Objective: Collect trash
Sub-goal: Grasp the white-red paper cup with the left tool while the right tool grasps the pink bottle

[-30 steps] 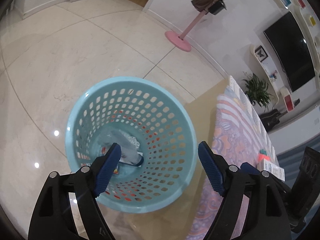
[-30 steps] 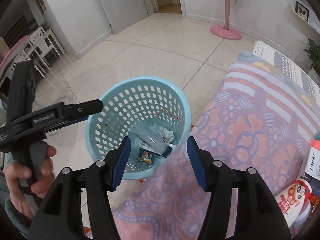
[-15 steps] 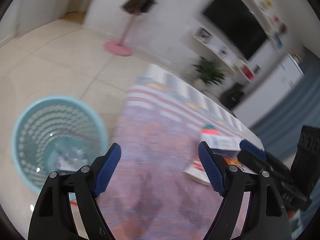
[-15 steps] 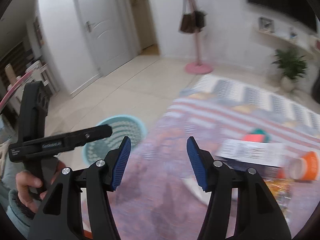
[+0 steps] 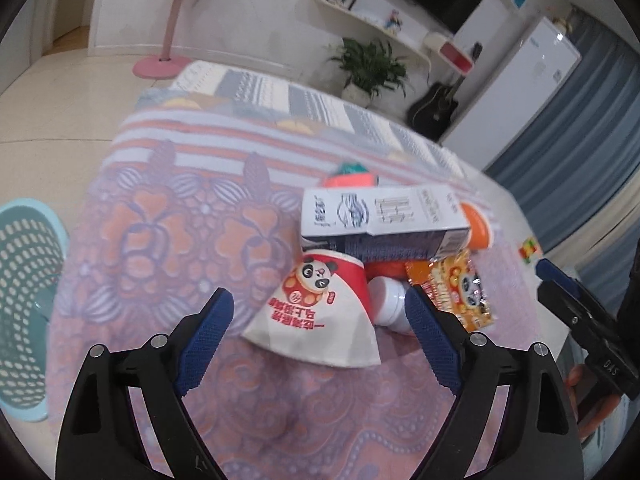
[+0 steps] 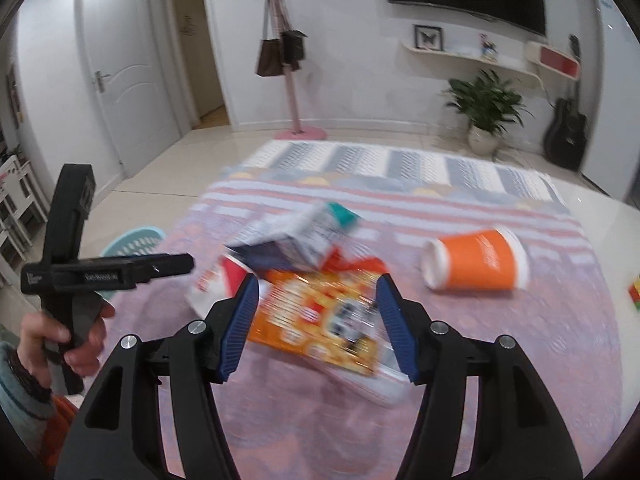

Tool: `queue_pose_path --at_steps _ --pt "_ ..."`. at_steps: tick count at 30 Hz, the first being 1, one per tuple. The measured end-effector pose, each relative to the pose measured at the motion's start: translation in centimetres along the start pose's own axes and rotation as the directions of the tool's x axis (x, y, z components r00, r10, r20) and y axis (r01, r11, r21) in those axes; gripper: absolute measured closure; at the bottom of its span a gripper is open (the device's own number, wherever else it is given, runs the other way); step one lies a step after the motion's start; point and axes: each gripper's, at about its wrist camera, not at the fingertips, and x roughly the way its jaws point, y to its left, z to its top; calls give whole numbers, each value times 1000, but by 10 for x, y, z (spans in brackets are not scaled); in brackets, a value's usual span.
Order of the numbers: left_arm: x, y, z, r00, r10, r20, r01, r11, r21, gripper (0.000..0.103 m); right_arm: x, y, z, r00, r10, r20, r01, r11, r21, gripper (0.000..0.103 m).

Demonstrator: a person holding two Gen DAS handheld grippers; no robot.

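A pile of trash lies on the patterned tablecloth (image 5: 168, 240). It holds a flattened panda paper cup (image 5: 320, 312), a white carton box (image 5: 380, 212), a white bottle (image 5: 386, 300), an orange snack packet (image 5: 452, 292) and an orange paper cup (image 6: 476, 260). My left gripper (image 5: 316, 336) is open and empty, with the panda cup between its fingers. My right gripper (image 6: 316, 328) is open and empty over the orange snack packet (image 6: 320, 320). The teal basket (image 5: 24, 300) stands on the floor at the left, also in the right wrist view (image 6: 132, 240).
A small coloured cube (image 5: 529, 249) lies at the table's right side. A pink coat stand (image 6: 296, 80), a potted plant (image 6: 484, 116) and a guitar (image 6: 566, 132) stand by the far wall. The left gripper's body (image 6: 104, 276) shows at the left of the right wrist view.
Both grippers have swung from above the teal basket over to the trash pile on the table. Both stay open and empty.
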Motion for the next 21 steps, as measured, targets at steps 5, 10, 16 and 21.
queue_pose_path --at_steps 5,10,16,21 --pt "22 -2 1 999 32 -30 -31 999 5 18 19 -34 -21 998 26 -64 -23 999 43 38" --pt "36 4 -1 998 39 -55 -40 999 -14 18 44 -38 -36 989 54 -135 -51 998 26 34" --pt "45 11 1 998 15 -65 -18 999 -43 18 58 -22 -41 984 55 -170 -61 997 -35 30" --pt "46 7 -1 998 26 -61 -28 999 -31 18 61 -8 -47 976 59 -211 -76 994 -75 29"
